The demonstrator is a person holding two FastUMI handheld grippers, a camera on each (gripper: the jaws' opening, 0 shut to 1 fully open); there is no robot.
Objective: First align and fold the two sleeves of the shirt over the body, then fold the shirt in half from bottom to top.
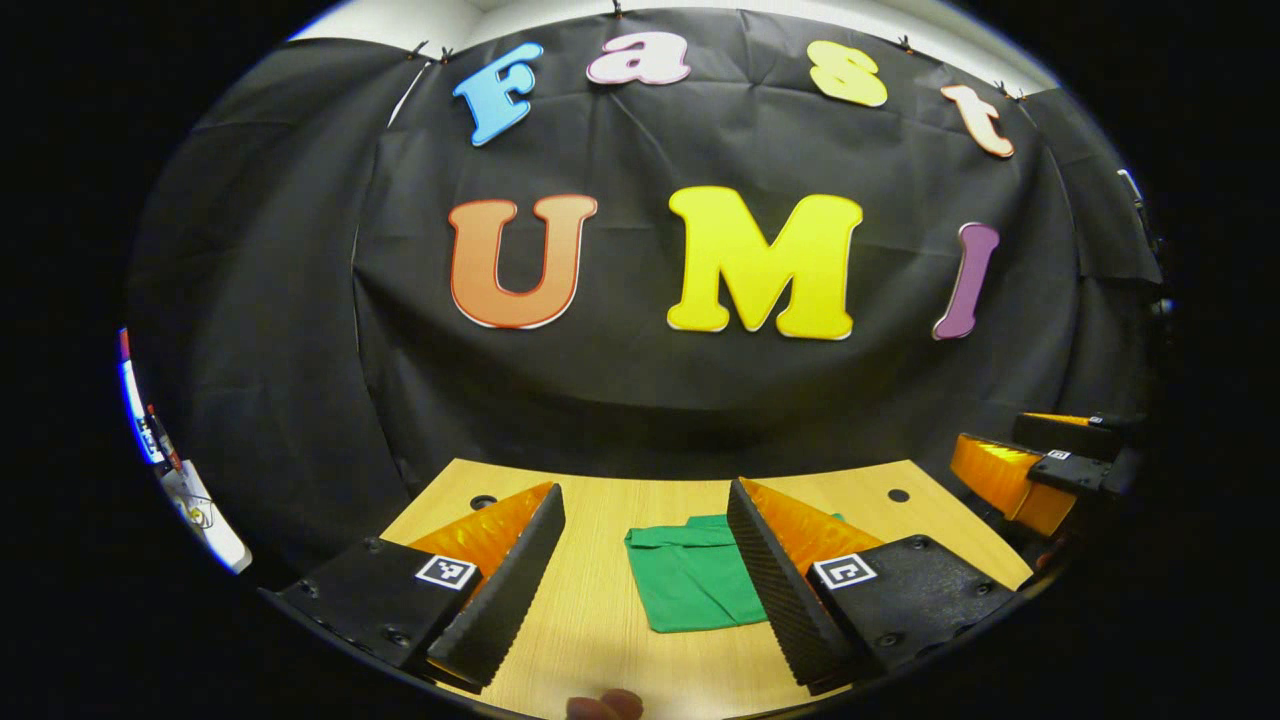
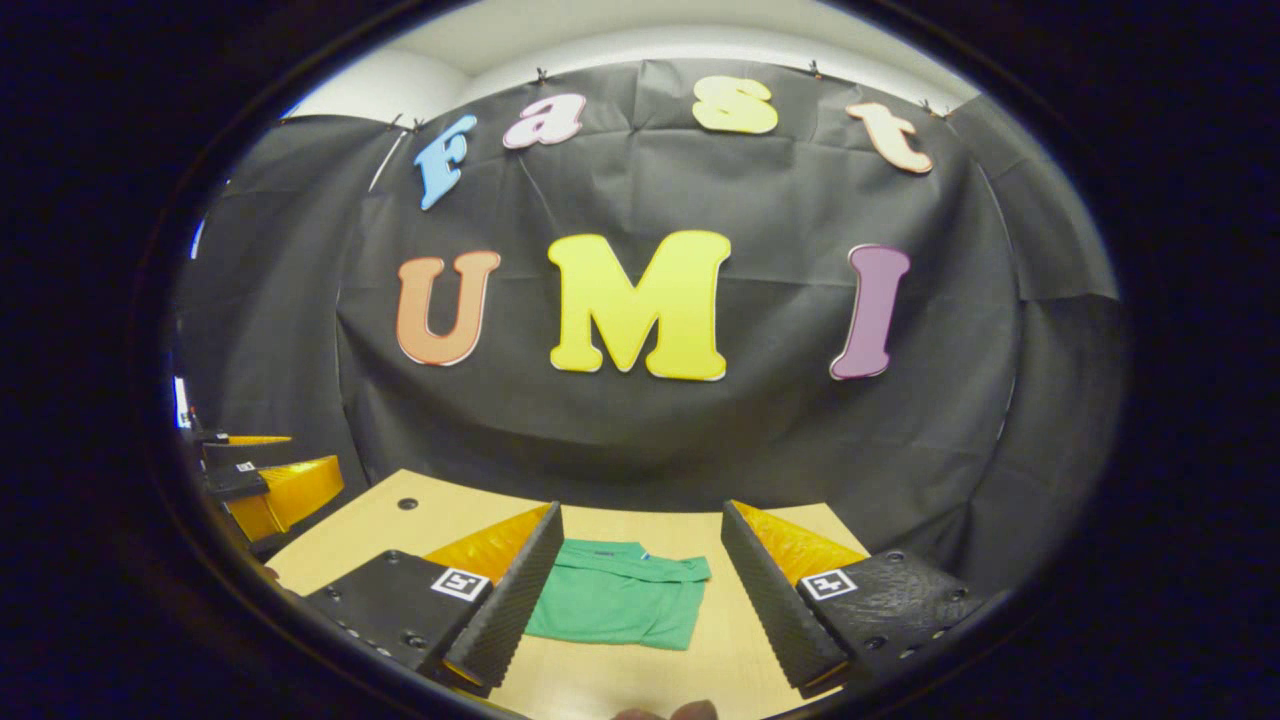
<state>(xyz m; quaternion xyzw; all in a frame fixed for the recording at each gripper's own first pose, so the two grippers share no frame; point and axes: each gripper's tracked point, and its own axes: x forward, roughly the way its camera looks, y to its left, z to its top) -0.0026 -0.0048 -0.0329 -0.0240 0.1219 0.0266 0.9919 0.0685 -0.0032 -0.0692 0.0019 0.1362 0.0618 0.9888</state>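
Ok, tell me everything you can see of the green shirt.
The green shirt is plain soft cloth, already folded into a compact, roughly rectangular bundle lying flat on the light wooden table. In the right gripper view a collar band runs along its far edge. Faint creases show; the edges look fairly even. It sits mid-table, apart from both open grippers, the left gripper and the right gripper, which hang above and nearer than it. Nothing touches it but the table.

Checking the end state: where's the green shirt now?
The folded green shirt lies flat on the wooden table, mid-table, ahead of both open claws; in the left gripper view it sits toward the right finger.
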